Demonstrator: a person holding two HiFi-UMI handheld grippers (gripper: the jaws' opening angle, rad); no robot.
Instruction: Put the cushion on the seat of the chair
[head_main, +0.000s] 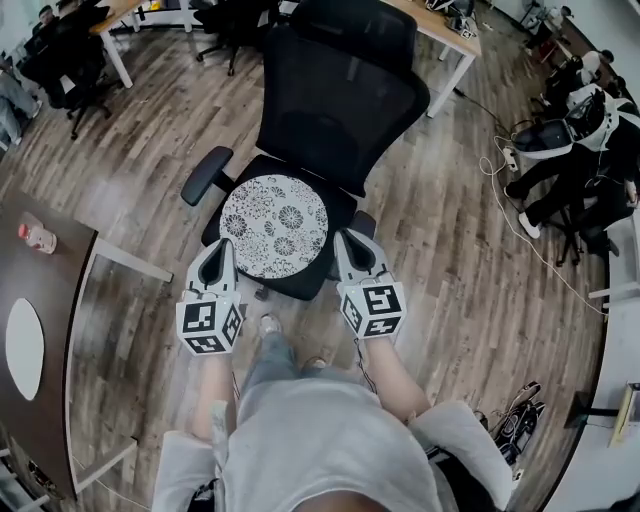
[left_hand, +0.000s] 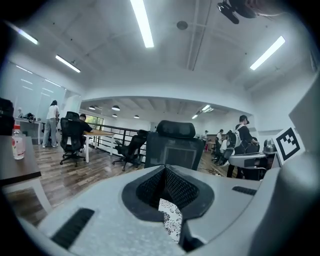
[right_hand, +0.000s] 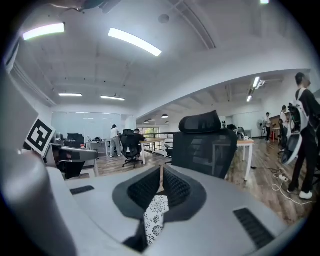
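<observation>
I see the black chair (head_main: 340, 90) straight ahead of both sets of jaws. The round patterned cushion (head_main: 274, 226) spans between them, over the seat. My left gripper (head_main: 222, 250) has its jaws clamped on the cushion's left edge, and my right gripper (head_main: 345, 243) on its right edge.

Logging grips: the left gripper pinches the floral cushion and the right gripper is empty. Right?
No: the right gripper also pinches the cushion; the right gripper view shows floral fabric clamped between its jaws. The left gripper pinches it too.
</observation>
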